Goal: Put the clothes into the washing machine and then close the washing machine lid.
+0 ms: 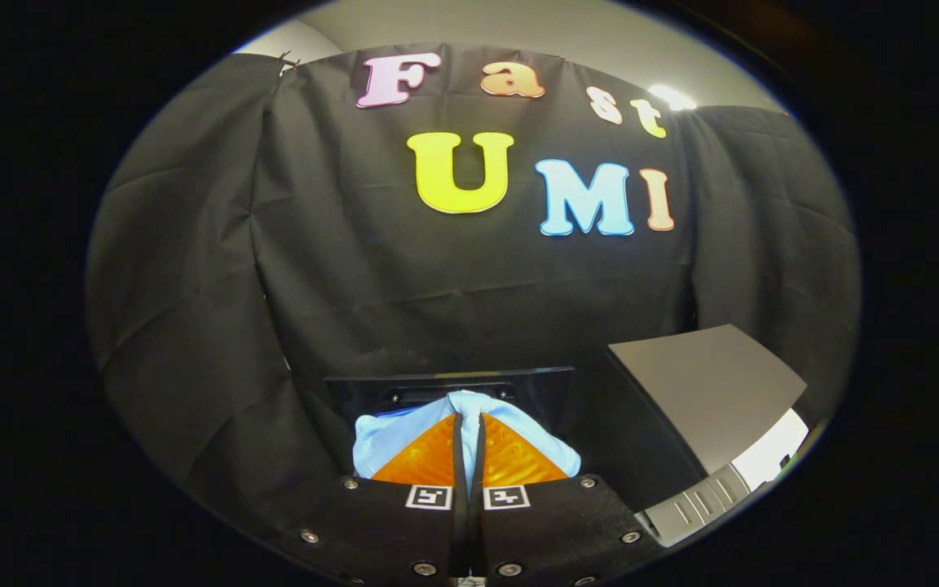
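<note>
Tongs (467, 424) pinched on light-blue garment (388, 436), held aloft before cloth wall.

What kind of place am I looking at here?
Probably a small demo booth set up for a laundry chore: black cloth walls hang all round, a grey washing machine lid stands open to the right, and the gripper is shut on a light blue garment.
</note>
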Tool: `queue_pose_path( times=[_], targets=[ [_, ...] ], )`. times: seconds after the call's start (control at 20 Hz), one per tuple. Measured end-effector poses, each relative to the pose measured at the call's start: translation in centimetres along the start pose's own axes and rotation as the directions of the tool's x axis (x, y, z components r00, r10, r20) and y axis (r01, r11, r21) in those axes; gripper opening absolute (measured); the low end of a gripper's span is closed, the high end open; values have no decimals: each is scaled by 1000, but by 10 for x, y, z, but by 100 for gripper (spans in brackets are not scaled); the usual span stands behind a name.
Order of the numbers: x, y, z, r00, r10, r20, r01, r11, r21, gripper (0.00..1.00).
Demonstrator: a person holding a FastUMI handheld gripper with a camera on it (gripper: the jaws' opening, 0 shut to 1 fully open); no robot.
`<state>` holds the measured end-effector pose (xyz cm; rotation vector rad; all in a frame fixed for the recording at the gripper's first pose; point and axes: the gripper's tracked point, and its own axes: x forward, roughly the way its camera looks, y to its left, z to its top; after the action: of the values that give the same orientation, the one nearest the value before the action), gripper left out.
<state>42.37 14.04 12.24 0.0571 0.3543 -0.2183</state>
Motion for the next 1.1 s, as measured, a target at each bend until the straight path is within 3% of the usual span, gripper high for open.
queue_pose_path(
  times=[0.5,1.1],
  targets=[
    [34,11,-69,992,-24,-126,22,1000,-21,0],
    [102,7,-151,946,-10,-325,-8,998,-55,0]
  ],
)
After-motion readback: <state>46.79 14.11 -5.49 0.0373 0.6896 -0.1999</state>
